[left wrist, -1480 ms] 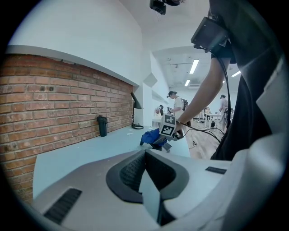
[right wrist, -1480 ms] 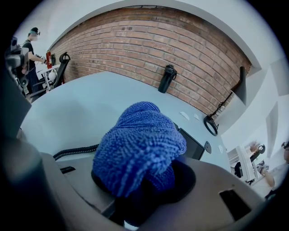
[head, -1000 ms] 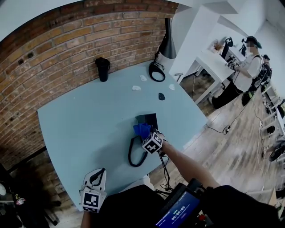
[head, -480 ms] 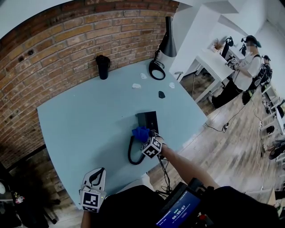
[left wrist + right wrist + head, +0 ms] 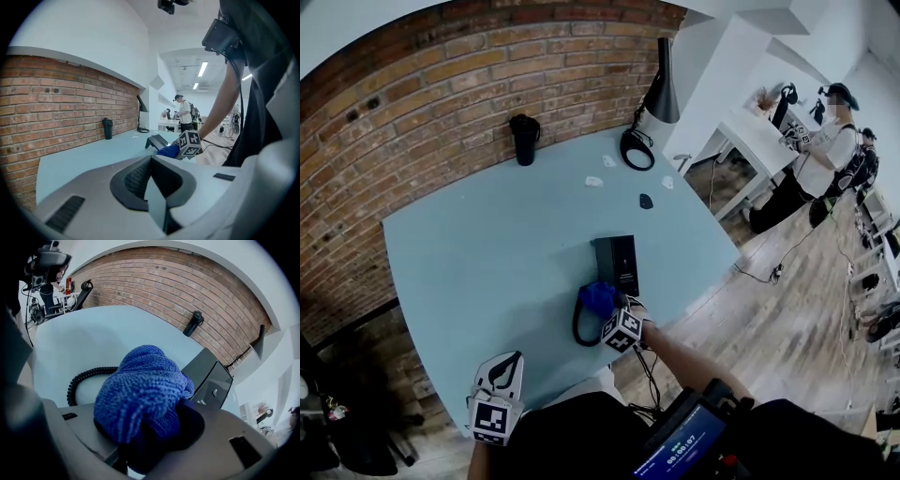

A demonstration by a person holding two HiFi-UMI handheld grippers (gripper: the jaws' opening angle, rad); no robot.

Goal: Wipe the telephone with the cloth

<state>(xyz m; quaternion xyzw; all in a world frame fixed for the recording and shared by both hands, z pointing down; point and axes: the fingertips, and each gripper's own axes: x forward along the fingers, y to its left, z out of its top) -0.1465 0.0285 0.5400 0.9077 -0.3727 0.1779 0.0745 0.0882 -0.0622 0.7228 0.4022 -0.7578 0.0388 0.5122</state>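
The black telephone (image 5: pixel 616 262) sits on the light blue table (image 5: pixel 487 253), with its coiled cord (image 5: pixel 579 328) looping toward me. My right gripper (image 5: pixel 609 309) is shut on a bunched blue cloth (image 5: pixel 598 297), which rests at the telephone's near end, over the cord. In the right gripper view the cloth (image 5: pixel 140 390) fills the jaws, and the telephone (image 5: pixel 208 376) lies just beyond it to the right. My left gripper (image 5: pixel 497 398) hangs at the table's near edge, well left of the telephone. Its jaws meet with nothing between them (image 5: pixel 152 187).
A black tumbler (image 5: pixel 524 139) stands by the brick wall. A black lamp (image 5: pixel 654 103) is at the far corner. A few small white and dark bits (image 5: pixel 646 201) lie between the lamp and the telephone. A person (image 5: pixel 825 150) stands at a far white desk.
My right gripper has drawn the cloth back toward me, off the telephone's top to its near end. The left gripper has not moved.
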